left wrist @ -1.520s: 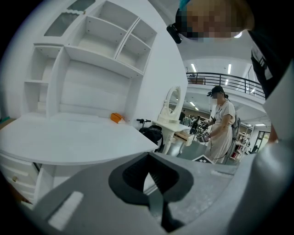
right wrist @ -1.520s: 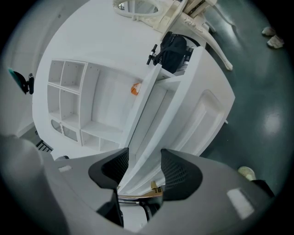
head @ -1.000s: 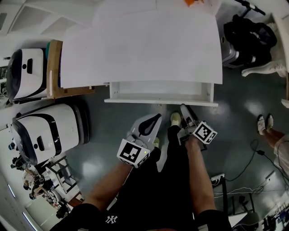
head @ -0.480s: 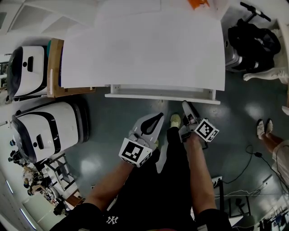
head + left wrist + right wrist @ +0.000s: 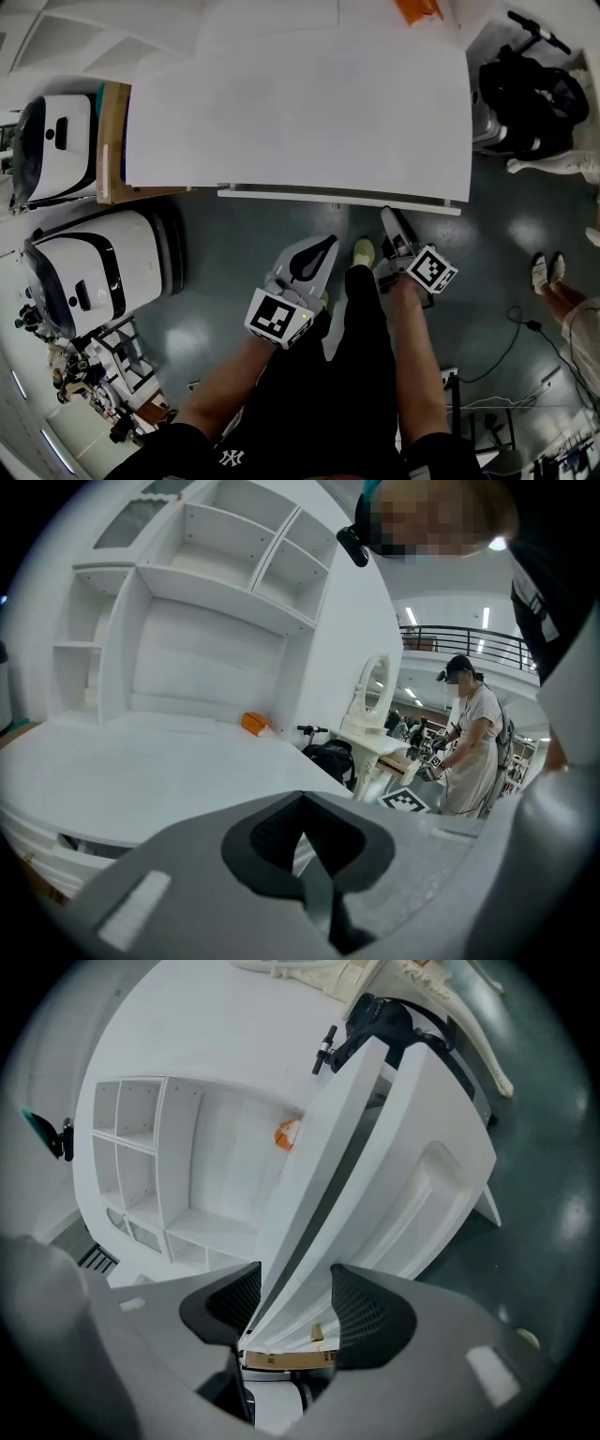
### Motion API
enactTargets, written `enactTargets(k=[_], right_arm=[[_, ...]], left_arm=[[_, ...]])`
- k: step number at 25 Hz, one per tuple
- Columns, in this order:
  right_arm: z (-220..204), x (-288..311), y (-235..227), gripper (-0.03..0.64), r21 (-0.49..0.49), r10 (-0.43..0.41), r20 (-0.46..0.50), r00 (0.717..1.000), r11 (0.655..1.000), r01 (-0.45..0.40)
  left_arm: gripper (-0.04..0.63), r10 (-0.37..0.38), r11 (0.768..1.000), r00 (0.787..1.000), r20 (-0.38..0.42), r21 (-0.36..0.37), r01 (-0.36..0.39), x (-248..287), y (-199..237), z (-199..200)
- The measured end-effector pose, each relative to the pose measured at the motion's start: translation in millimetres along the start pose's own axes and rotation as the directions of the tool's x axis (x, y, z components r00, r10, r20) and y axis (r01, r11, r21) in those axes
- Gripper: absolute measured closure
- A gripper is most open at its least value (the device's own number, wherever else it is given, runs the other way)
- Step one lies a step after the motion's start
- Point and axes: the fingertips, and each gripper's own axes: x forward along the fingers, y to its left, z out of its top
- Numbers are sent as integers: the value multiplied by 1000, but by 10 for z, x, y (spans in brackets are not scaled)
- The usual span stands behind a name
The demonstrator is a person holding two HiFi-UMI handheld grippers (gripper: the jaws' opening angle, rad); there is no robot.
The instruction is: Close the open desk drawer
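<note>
The white desk [image 5: 300, 103] fills the upper middle of the head view. Its drawer front [image 5: 337, 197] shows only as a thin white strip along the near edge, almost flush under the top. My right gripper [image 5: 386, 217] reaches up to that strip's right part, its tip at the front panel. In the right gripper view the gripper [image 5: 295, 1312] is open, and the drawer front [image 5: 403, 1194] and desk edge run between its dark pads. My left gripper [image 5: 319, 246] hangs lower, over the floor and apart from the drawer. In the left gripper view its jaws [image 5: 302, 841] are shut on nothing.
Two white rounded machines [image 5: 94, 272] [image 5: 52, 155] and a wooden box [image 5: 111, 141] stand left of the desk. A black bag [image 5: 530, 94] sits at the right, an orange object [image 5: 417, 9] at the desk's back. Another person's feet [image 5: 544, 272] and cables lie at the right.
The drawer has slid in under the desk top, from well open to a thin strip. My right gripper moved forward with it. The left gripper stayed put.
</note>
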Motion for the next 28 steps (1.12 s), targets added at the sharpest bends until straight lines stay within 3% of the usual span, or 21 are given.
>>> enactTargets(k=[28], right_arm=[[241, 256, -3, 347, -11, -24, -10, 1000, 1000, 24]], left_arm=[[595, 25, 1000, 1000, -18, -16, -25, 155, 223, 70]])
